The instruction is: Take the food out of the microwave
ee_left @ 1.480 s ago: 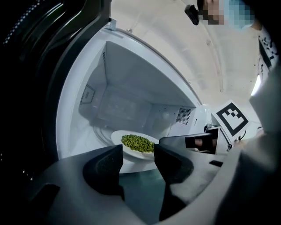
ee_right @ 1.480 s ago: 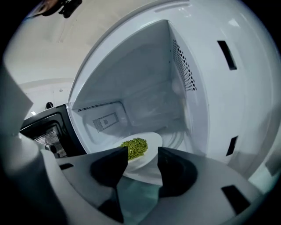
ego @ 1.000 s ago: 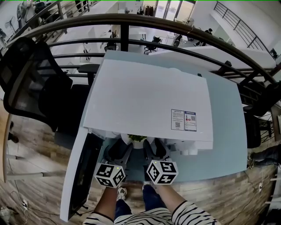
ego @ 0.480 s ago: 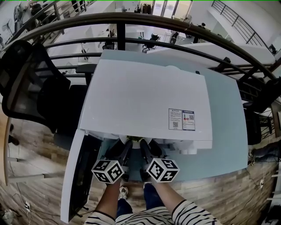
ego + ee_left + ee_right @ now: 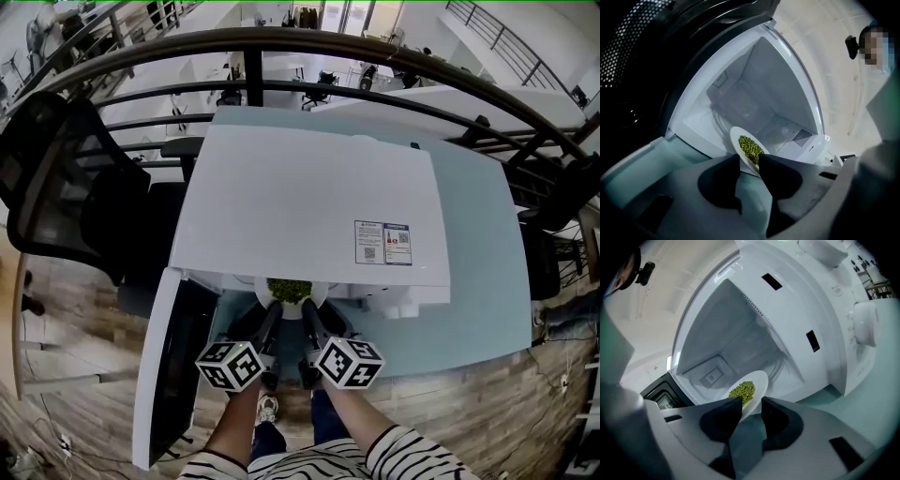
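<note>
The left claw (image 5: 749, 158) and right claw (image 5: 751, 400) have just been closing and now grip the plate's (image 5: 737, 135) near rim, so next should come a slow, level pull out of the microwave (image 5: 300, 206).

The microwave (image 5: 300, 206) is white; its open door (image 5: 176, 366) is black inside. The plate (image 5: 758, 380) is white and the peas (image 5: 742, 391) are bright green. The tabletop (image 5: 487, 281) is pale blue-green. The left gripper (image 5: 270, 317) and right gripper (image 5: 309, 317) are dark grey, with black-and-white square markers. The sleeve (image 5: 412, 455) has black-and-white stripes.
</note>
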